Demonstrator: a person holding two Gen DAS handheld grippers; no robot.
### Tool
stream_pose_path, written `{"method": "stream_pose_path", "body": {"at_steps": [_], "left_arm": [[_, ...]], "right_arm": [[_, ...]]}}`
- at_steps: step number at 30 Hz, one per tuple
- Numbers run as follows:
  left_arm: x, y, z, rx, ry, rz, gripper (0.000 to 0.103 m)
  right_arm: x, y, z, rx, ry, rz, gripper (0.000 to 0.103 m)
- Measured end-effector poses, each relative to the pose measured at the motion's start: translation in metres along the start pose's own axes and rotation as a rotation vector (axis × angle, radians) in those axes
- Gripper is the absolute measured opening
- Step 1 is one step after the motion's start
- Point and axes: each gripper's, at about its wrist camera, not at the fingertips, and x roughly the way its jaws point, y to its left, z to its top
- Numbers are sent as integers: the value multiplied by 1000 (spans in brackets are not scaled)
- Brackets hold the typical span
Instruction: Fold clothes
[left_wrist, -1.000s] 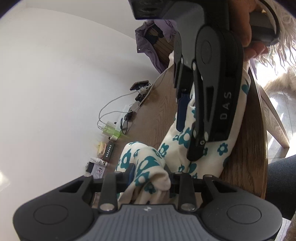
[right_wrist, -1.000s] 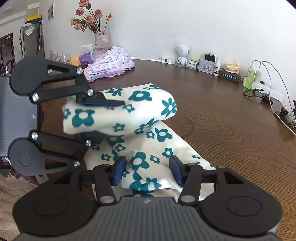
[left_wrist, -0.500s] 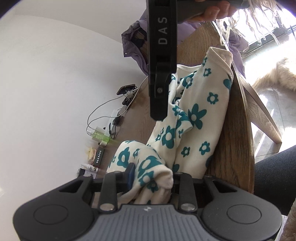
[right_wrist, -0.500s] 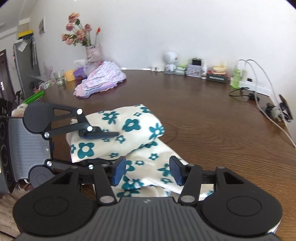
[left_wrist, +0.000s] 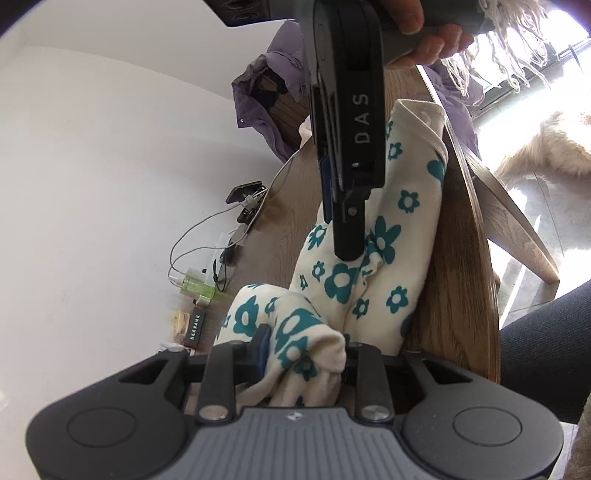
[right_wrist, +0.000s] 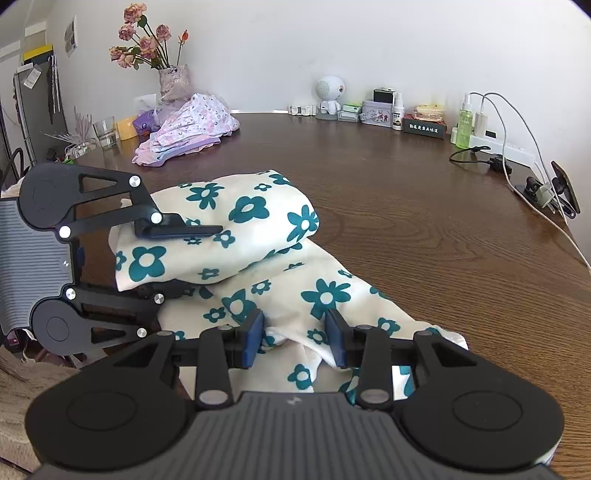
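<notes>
Cream fabric printed with teal flowers, the garment (right_wrist: 295, 288) lies partly folded on the brown wooden table (right_wrist: 424, 229), close to its near edge. One end of it is raised: the left tool (left_wrist: 303, 347) is clamped on a thick bunched fold, with cloth bulging out past both pads, and in the right wrist view that same tool (right_wrist: 173, 258) comes in from the left with one finger above and one below the lifted roll, holding it clear of the layer beneath.

The right tool (right_wrist: 295, 336) sits low over the lower layer, near the table's edge. Its jaws have just been closing, and a ridge of the cloth stands between the blue pads; the left pad looks to be touching it, while at the right pad I cannot tell whether it presses yet. In the left wrist view the right tool (left_wrist: 347, 236) points down onto the middle of the garment, a hand (left_wrist: 424, 40) gripping its handle.

Farther back on the table lies a pink and lilac pile of clothes (right_wrist: 184, 129), well apart.
</notes>
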Motion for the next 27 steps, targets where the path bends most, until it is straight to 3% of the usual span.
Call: {"method": "stream_pose_path", "body": {"at_steps": [3,6,7,8,13,20,23,26,27], "left_arm": [[-2,4,1,-22,-4,-11,34],[-8,13,2,-77,-10,-42,52],[-12,18,3,-112,-18,-57,62],[-17,24,3,-148,-27,-72,64],[-44,57,-7,-354,-68,-153,65],[-57,126,-60,-871,-110,-395,65],[-50,143,-81,-1015,-82,-396,65],[-30,149,-98,-1085,20,-348,65],[-21,151,-106,-1132,47,-370,65]], "right_arm": [[-8,1,12,13,-43,28,37],[-13,5,33,4,-99,59,37],[-11,6,39,-5,-100,62,37],[-8,7,45,-13,-100,66,37],[11,15,65,-47,-71,82,37],[27,28,71,-73,-32,107,37],[35,35,63,-117,11,80,37],[36,36,55,-124,18,67,37],[34,35,53,-121,17,67,37]]}}
